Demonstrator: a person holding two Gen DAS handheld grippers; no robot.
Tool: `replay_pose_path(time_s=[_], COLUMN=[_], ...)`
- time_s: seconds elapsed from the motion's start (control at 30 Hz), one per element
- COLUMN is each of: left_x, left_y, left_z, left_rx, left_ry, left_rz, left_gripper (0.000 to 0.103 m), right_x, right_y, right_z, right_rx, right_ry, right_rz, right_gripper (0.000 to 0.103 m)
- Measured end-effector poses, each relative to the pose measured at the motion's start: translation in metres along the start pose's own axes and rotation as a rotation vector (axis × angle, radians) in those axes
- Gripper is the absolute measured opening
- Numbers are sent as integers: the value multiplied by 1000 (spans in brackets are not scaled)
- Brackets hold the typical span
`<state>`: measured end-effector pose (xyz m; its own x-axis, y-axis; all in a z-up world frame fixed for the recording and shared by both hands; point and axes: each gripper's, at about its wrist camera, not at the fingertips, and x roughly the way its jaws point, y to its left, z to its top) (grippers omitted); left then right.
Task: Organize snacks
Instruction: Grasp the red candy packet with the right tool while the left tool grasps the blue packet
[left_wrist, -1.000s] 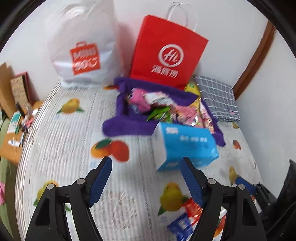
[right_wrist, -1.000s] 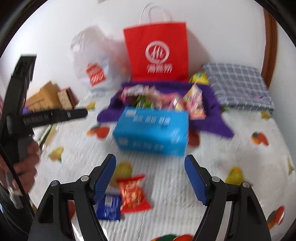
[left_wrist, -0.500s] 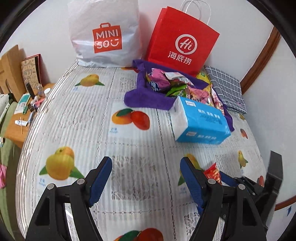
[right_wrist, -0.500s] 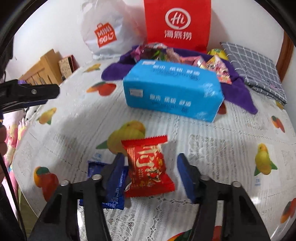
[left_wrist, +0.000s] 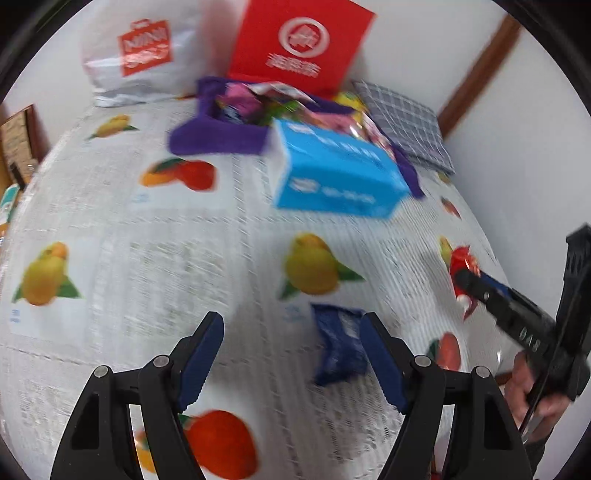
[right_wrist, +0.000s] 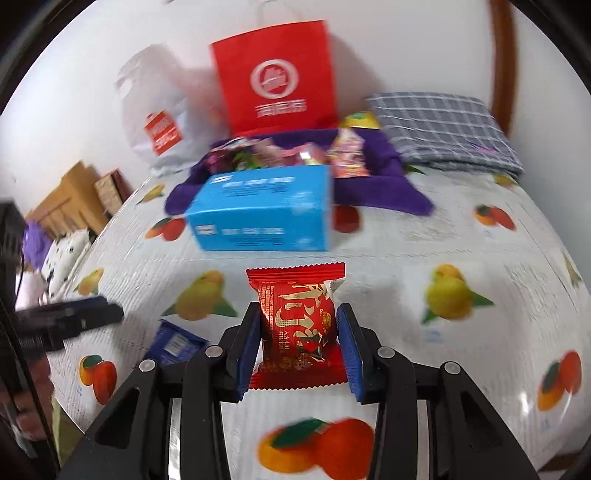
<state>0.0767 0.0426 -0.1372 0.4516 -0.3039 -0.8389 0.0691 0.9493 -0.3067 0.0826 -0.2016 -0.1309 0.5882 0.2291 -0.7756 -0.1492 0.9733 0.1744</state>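
Observation:
My right gripper is shut on a red snack packet and holds it above the fruit-print tablecloth. The packet also shows in the left wrist view. A dark blue snack packet lies on the cloth just inside the right finger of my open, empty left gripper; it also shows in the right wrist view. A purple cloth tray holding several snack packets sits at the back.
A blue tissue box stands in front of the purple tray. A red paper bag and a white plastic bag lean on the back wall. A folded checked cloth lies at the back right.
My right gripper has closed on the red packet and lifted it. My left gripper has moved right and down, so the dark blue packet now lies by its right finger.

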Motion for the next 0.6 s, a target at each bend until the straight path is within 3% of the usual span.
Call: replay_pose_path(time_s=[0.2,0.43,0.6], left_x=[20,35,35], left_y=[-26,-51,-54], left_z=[-18,-31,-33], left_rx=[20,111,163], left_ry=[33,-32,-77], left_rz=[-23,147,264], left_gripper=[72,71,46], right_x=[-8,-18,-8], right_y=[-31,-40,-31], right_z=[-11,-23,-28], right_rx=[65,63,38], right_ry=[3,-12,-22], right_rz=[-25,-8,-5], right_gripper=[41,41,40])
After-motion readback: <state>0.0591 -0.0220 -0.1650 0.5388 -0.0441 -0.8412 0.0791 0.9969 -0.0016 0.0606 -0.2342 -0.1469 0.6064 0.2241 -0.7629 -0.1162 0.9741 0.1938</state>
